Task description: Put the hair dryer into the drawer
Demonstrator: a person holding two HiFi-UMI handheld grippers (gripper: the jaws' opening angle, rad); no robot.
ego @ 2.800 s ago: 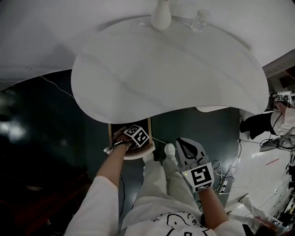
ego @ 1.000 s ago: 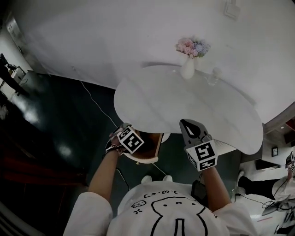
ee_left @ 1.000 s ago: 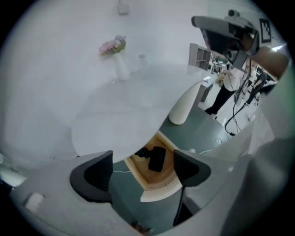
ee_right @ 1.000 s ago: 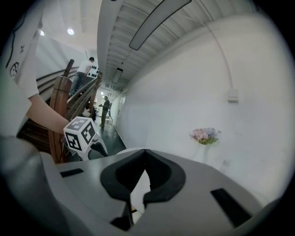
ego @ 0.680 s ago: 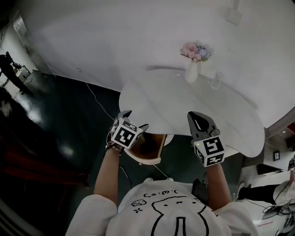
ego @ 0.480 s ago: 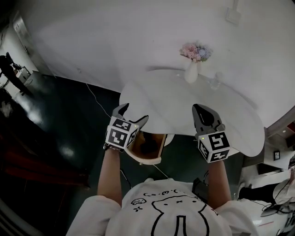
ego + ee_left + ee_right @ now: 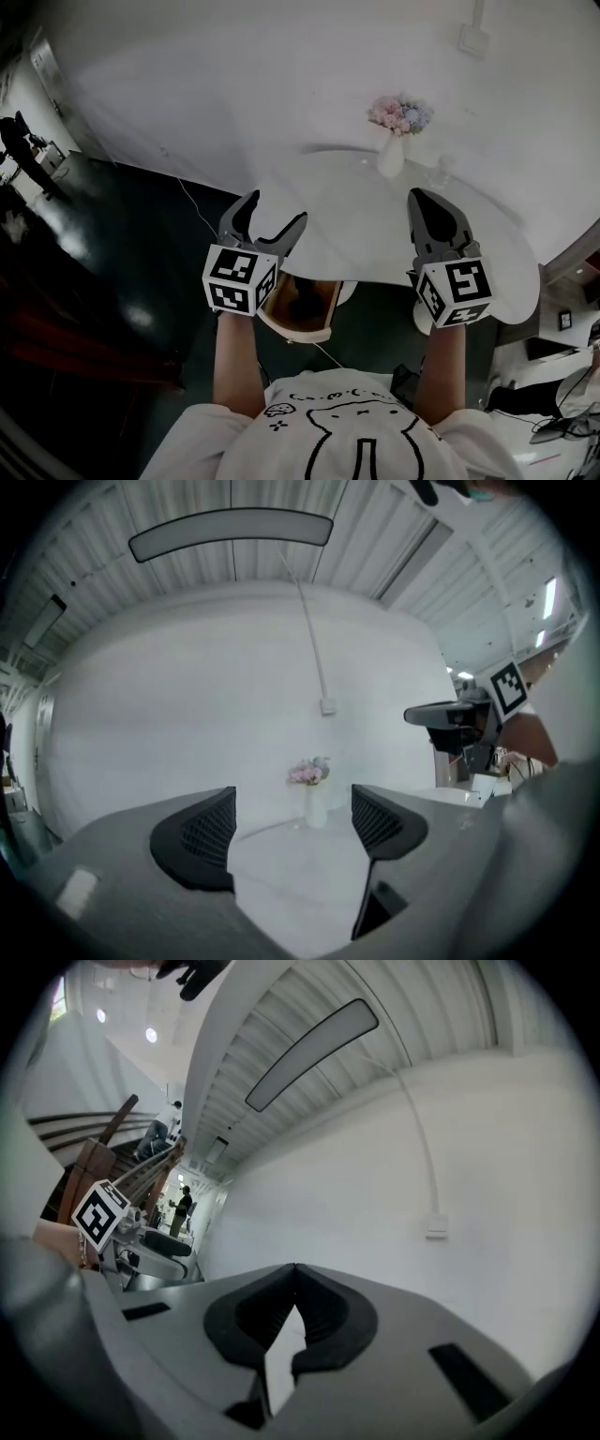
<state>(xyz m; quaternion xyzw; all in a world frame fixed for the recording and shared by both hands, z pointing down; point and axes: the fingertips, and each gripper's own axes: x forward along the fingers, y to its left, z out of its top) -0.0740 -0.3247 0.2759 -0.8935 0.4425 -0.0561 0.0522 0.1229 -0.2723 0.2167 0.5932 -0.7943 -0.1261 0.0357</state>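
The only marks on me are the black-and-white square patterns on my two cubes, and they carry no words. The left cube [image 7: 239, 279] and the right cube [image 7: 455, 291] both face the head camera. My shirt [image 7: 347, 441] has a line-drawn animal face with a short row of letters above it, too small to read.

My left gripper [image 7: 274, 208] is raised over the near edge of the white table [image 7: 366, 234]. Its jaws stand wide apart with nothing between them. In its own view the left gripper [image 7: 292, 827] frames only the tabletop and a white vase [image 7: 315, 808] of pink and blue flowers [image 7: 309, 772]. My right gripper [image 7: 422, 199] is raised above the table's right part, and in its own view the right gripper [image 7: 295, 1283] has its tips pressed together on nothing.

The drawer [image 7: 292, 334] sits open below the table's near edge, between my arms. The tabletop hides its back part and my left cube overlaps its left corner. A dark shape lies inside, and I cannot tell whether it is the hair dryer.

A clear glass piece [image 7: 441, 173] stands beside the vase. A wall plate [image 7: 472, 40] hangs above them, with a cord rising from it. A thin white cable [image 7: 192, 202] crosses the dark floor, and a person [image 7: 19, 150] stands far off at the left.
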